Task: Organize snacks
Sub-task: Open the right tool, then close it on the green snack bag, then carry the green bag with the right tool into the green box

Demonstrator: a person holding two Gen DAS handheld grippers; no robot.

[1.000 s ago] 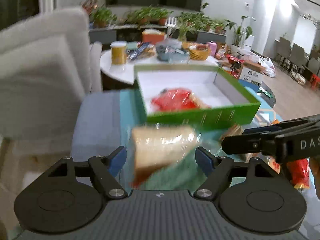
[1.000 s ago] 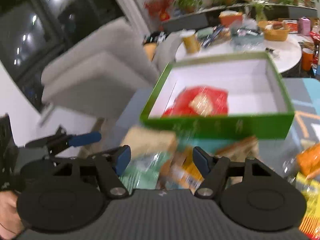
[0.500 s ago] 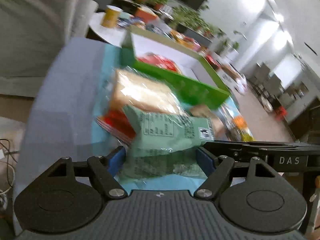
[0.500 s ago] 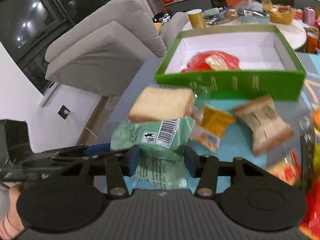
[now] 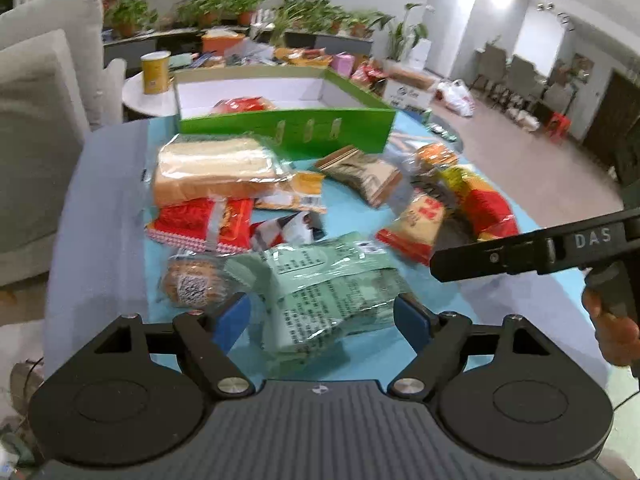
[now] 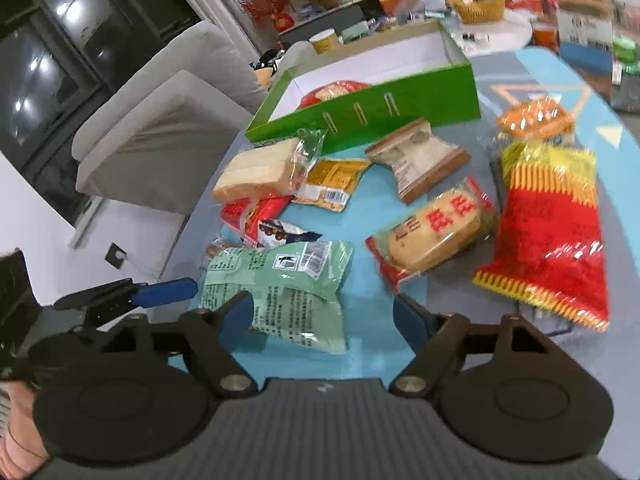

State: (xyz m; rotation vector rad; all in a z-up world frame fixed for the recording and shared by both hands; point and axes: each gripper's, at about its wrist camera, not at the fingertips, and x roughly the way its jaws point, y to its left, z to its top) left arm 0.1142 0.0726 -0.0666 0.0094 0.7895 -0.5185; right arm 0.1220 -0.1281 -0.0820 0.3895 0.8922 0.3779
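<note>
A green box (image 5: 288, 128) with a white inside holds one red snack pack (image 5: 240, 105) at the far side of the blue table. Several snack packs lie before it: a pale green pack (image 5: 328, 284), wrapped white bread (image 5: 212, 168), a red-and-yellow bag (image 6: 552, 232). My left gripper (image 5: 322, 316) is open, with the green pack lying between its fingers on the table. My right gripper (image 6: 322, 314) is open, its left finger over the green pack (image 6: 280, 292). The box also shows in the right wrist view (image 6: 360, 108).
A grey armchair (image 5: 36, 120) stands left of the table. A round white side table (image 5: 140, 96) with a yellow cup and clutter stands behind the box. The right gripper's body (image 5: 540, 246) reaches in from the right of the left wrist view.
Both grippers pulled back and higher over the table. The right gripper's jaws opened wider around the green pack. More snack packs came into view.
</note>
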